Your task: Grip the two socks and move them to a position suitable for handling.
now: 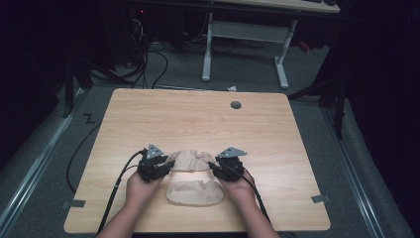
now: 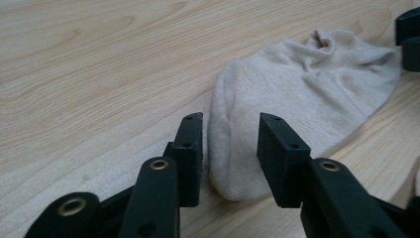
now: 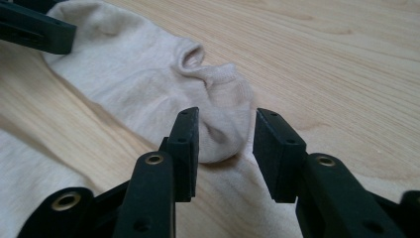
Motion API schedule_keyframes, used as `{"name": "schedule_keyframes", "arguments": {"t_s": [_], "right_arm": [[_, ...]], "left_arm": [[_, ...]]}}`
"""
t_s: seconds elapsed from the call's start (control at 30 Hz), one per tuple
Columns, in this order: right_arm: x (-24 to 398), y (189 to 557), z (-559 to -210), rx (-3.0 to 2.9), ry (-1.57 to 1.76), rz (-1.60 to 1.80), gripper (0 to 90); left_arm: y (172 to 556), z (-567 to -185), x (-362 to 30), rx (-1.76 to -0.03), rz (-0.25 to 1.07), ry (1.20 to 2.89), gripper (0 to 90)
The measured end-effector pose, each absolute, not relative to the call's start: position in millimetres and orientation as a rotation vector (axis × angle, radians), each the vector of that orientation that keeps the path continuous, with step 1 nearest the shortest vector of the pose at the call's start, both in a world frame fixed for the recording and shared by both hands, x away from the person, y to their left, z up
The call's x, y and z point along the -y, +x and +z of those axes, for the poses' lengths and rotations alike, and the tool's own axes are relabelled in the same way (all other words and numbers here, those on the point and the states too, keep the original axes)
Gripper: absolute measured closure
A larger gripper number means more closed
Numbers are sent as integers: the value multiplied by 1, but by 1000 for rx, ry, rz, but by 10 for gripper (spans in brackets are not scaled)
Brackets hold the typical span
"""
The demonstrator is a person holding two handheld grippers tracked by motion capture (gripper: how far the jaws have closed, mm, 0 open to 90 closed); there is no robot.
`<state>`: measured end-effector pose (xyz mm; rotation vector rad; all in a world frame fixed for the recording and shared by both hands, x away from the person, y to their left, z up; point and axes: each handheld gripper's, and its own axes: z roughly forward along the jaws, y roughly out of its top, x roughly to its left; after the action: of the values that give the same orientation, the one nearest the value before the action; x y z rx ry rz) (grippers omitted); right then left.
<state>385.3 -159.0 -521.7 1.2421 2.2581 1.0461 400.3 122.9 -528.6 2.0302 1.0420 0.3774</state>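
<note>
Both grippers sit low over a pale wood table (image 1: 198, 119), one at each end of a beige ankle sock (image 1: 190, 159). From above, the left gripper (image 1: 168, 166) lies at about 9 o'clock of that sock and the right gripper (image 1: 214, 166) at about 3 o'clock, each pointing inward. A second beige sock (image 1: 194, 193) lies flat just nearer the person, at 6 o'clock of the first, between the two hands.

Neither tool grips anything. In the left gripper view, the left gripper (image 2: 231, 121) has its jaws partly open, straddling the rounded end of the sock (image 2: 307, 94) with gaps on both sides. In the right gripper view, the right gripper (image 3: 226, 116) is likewise partly open, with the other end of the sock (image 3: 148, 84) bunched between its jaws, pads not pressing.

The sock looks light, soft and limp; it will likely sag and fold when lifted. A pinch on each end, taking both knit layers, seems the best hold.

The gripper views show ribbed knit, wrinkles and the puckered cuff opening, which the high view blurs. That high view alone gives the whole layout and the table's grommet hole (image 1: 236, 105) at 12 o'clock.
</note>
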Motion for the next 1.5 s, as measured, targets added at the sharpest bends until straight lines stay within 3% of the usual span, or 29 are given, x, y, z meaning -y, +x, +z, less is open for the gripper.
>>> {"name": "schedule_keyframes", "arguments": {"t_s": [0.3, 0.5, 1.5], "right_arm": [[157, 391, -529, -2294, 1272, 1011, 648], [157, 391, -528, -2318, 1218, 1000, 854], [184, 356, -517, -2220, 1162, 1120, 862]], "left_arm": [[402, -531, -119, -1032, 410, 2028, 780], [399, -530, -118, -1008, 437, 2026, 857], [380, -523, -108, -944, 453, 1980, 867]]}}
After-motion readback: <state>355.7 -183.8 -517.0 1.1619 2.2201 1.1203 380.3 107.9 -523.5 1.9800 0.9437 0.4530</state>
